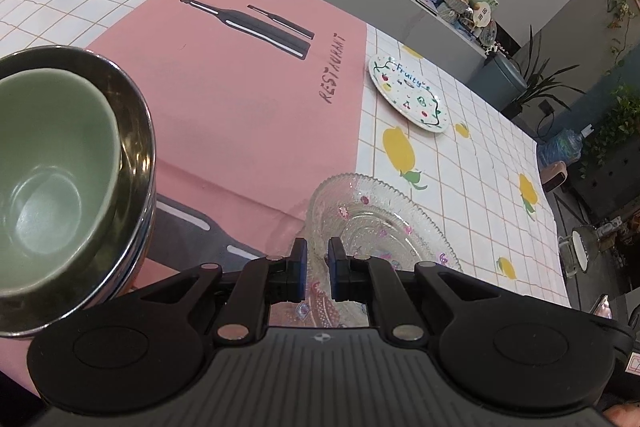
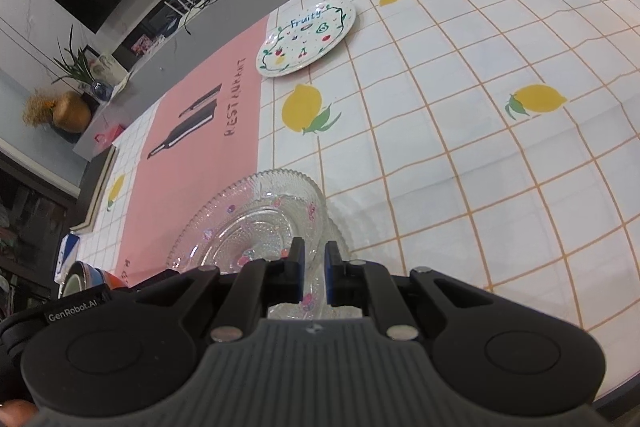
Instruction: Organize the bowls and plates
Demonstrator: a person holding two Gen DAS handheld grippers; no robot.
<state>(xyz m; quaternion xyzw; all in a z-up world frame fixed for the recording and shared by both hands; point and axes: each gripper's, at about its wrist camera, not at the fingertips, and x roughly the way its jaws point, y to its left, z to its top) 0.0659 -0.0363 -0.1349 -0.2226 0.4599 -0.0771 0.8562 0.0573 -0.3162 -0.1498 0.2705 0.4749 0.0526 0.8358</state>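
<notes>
Left gripper (image 1: pixel 317 269): you clamp the glass bowl (image 1: pixel 360 211) rim.
Right gripper (image 2: pixel 315 273): you clamp the glass plate (image 2: pixel 224 239) rim.

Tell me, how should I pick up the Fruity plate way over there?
Grip the Fruity plate by its thin rim, on the edge nearest you. It lies flat on the tablecloth with nothing around it, so probably come in low from the near side, slide one finger under the slightly raised lip and pinch from above. The flat middle gives the fingers nothing to hold.
</notes>
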